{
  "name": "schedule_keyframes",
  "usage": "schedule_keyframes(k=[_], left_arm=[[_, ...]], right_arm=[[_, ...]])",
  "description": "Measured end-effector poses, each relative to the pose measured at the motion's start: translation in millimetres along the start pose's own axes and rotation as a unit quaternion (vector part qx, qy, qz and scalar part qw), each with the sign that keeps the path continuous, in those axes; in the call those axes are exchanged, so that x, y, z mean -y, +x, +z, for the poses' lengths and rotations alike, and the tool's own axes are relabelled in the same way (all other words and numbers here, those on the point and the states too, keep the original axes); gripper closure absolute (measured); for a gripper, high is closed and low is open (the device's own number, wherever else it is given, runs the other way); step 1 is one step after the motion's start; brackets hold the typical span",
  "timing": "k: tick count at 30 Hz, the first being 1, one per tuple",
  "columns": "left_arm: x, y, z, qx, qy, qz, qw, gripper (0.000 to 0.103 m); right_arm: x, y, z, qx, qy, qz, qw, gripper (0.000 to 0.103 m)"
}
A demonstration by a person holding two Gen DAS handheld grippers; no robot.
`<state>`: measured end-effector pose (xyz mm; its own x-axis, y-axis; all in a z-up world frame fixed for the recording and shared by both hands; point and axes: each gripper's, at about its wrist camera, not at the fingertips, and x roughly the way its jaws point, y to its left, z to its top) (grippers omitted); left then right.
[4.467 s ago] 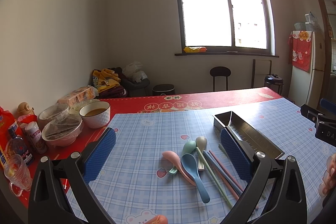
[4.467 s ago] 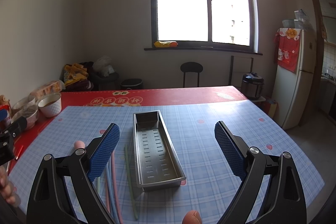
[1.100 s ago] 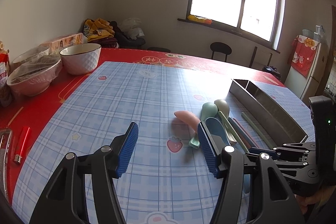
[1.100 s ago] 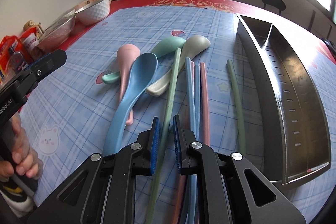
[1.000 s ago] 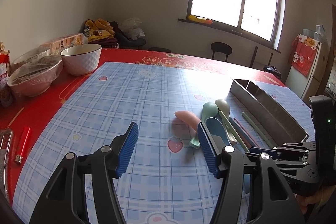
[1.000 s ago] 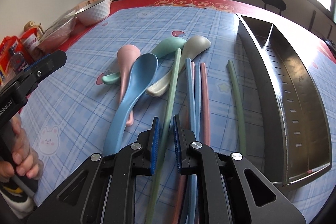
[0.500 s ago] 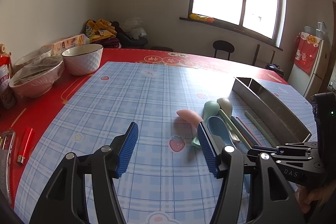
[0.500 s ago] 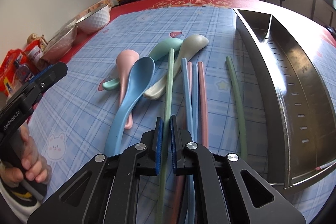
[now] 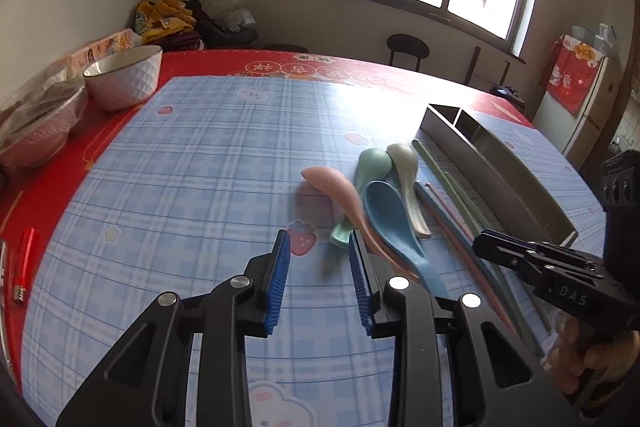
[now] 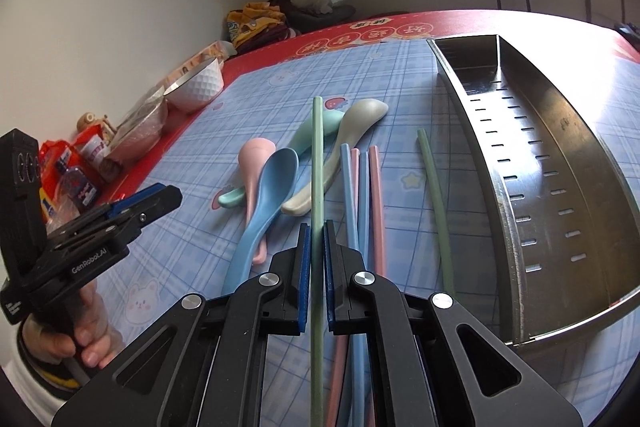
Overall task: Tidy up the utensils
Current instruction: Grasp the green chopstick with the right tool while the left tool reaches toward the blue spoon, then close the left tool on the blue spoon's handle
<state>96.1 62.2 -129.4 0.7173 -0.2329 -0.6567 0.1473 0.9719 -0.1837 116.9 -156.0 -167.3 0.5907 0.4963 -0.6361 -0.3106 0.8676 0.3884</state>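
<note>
Four spoons lie clustered mid-table: pink spoon (image 10: 256, 163), blue spoon (image 10: 272, 183), mint spoon (image 10: 316, 131), beige spoon (image 10: 352, 131). Six chopsticks: one green chopstick (image 10: 317, 163) clamped in my right gripper (image 10: 316, 227) and raised off the cloth; two blue, two pink, one green flat on it. One steel tray (image 10: 560, 163) near the right edge. My left gripper (image 9: 316, 259), jaws just narrowed, empty, hovers beside the spoons. Blue plaid tablecloth (image 9: 200, 163) over red; one white bowl (image 9: 124, 75) at the left edge; window beyond.

White bowl (image 9: 124, 75) and red lighter (image 9: 24, 264) on tablecloth (image 9: 180, 167)
</note>
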Motion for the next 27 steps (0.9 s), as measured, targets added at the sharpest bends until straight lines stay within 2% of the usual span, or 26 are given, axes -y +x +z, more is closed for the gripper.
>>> schedule_keyframes(k=[2,9,22,24,26,27], left_arm=[[5.1,2.6,-1.0,-0.019,-0.022,-0.031,0.9991,0.073],[26.4,22.7,-11.7,-0.085,-0.077,-0.088,0.9895,0.073],[43.8,39.2,-19.8,-0.118,-0.077,-0.061,0.9881,0.074],[44.5,40.9,-20.3,-0.119,-0.072,-0.057,0.9887,0.079],[43.4,41.6,-20.8,-0.122,-0.068,-0.053,0.9888,0.088],[42.3,41.4,-21.1,-0.121,-0.068,-0.051,0.9890,0.088]], right_arm=[[1.1,-1.7,-0.1,0.003,0.002,0.008,1.000,0.097],[4.6,-7.7,0.0,0.014,0.010,0.036,0.999,0.097],[8.7,-13.2,-1.6,0.022,0.015,0.063,0.998,0.097],[9.1,-13.4,-1.4,0.023,0.017,0.064,0.998,0.097],[9.1,-13.2,-1.5,0.023,0.017,0.065,0.998,0.097],[9.1,-12.9,-1.6,0.022,0.017,0.065,0.998,0.097]])
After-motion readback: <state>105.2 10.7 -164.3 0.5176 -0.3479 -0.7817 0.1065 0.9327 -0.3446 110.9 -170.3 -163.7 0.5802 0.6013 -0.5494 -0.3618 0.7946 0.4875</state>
